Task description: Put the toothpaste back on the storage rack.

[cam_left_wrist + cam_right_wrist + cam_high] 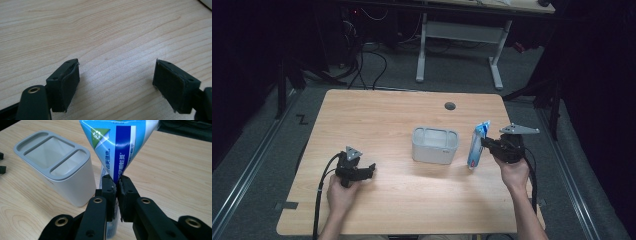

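Toothpaste tube (117, 147) is pinched upright in the right tool (117, 185) beside the holder (53, 167); left tool (116, 82) gapes empty.

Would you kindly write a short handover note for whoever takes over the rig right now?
Right claw: shut on the toothpaste tube, gripping its flat crimped end, tube upright beside the holder.
Left claw: open, nothing between its jaws, low over the bare table.
Grey-rimmed holder: mid-table, three compartments, nothing visible inside.
Done: tube grasped.
Left: probably put the tube into a compartment, then release.
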`<state>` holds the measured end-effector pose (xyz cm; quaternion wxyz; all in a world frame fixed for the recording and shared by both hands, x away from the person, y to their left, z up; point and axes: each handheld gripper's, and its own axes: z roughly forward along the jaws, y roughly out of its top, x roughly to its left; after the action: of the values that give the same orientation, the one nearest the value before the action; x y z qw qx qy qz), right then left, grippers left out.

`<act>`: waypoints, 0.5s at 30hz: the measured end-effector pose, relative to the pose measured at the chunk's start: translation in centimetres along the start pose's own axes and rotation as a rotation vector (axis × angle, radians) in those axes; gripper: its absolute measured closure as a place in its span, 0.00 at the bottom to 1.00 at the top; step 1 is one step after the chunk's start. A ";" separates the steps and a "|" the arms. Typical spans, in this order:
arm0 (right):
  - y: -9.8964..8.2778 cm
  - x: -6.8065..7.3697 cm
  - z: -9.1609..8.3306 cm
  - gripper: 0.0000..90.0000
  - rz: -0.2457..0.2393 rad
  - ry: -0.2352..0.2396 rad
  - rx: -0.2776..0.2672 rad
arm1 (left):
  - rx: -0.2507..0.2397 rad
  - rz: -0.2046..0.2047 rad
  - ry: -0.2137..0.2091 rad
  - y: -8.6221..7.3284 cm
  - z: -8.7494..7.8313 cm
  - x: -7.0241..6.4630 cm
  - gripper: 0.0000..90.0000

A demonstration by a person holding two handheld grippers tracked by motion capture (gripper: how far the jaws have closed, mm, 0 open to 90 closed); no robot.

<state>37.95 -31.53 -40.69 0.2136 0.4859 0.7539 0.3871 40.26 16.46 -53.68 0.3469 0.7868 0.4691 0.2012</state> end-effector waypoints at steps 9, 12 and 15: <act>-0.3 0.4 -0.2 0.95 -0.017 -0.004 -0.030 | 0.000 0.000 0.000 0.0 0.0 0.0 0.24; -0.1 0.5 -0.7 0.95 -0.018 -0.002 -0.050 | 0.000 -0.001 0.000 0.0 0.0 0.0 0.24; 0.0 0.5 -1.0 0.95 -0.019 -0.001 -0.057 | 0.000 -0.001 0.000 0.0 0.0 0.0 0.24</act>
<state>37.04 -31.43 -40.05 0.2315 0.4726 0.7470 0.4063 40.25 16.46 -53.68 0.3471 0.7866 0.4695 0.2010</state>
